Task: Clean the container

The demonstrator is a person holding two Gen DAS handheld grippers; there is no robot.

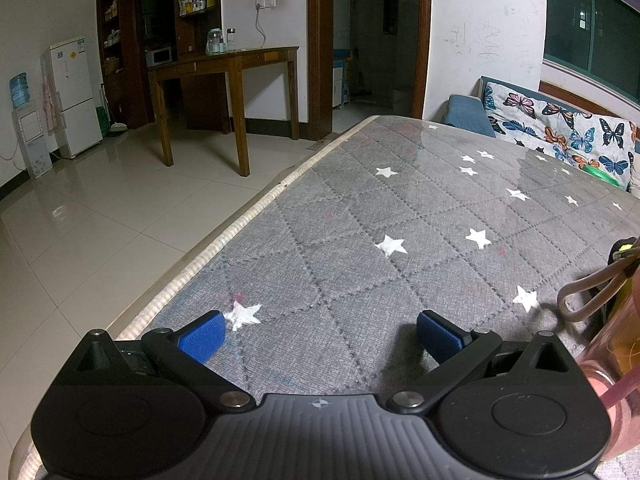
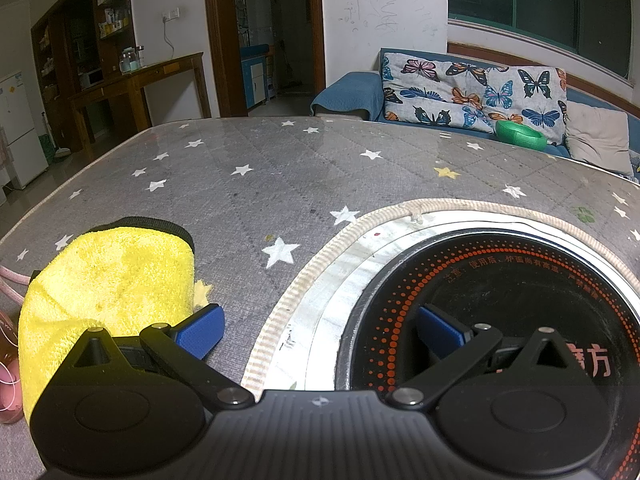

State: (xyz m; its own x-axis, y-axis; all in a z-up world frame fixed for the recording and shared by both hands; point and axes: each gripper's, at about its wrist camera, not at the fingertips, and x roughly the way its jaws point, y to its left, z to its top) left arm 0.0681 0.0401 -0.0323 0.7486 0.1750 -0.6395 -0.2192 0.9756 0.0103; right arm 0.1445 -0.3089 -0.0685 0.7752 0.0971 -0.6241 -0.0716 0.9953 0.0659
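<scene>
My right gripper and left gripper are hanging spread, empty; the cloth is lying just left of the right one, nearer it.

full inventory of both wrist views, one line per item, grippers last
yellow cloth: 1, yellow with black trim, on the table left of the right gripper
pink container: 1, translucent pink, right edge of left view, loop strap on top
induction hob: 1, black with red dots, set into the table
table cover: 1, grey with white stars
green ring: 1, green, on the sofa
butterfly cushion: 1, multicolour, on the sofa
left gripper: 1, black, blue pads, open, empty
right gripper: 1, black, blue pads, open, empty
</scene>
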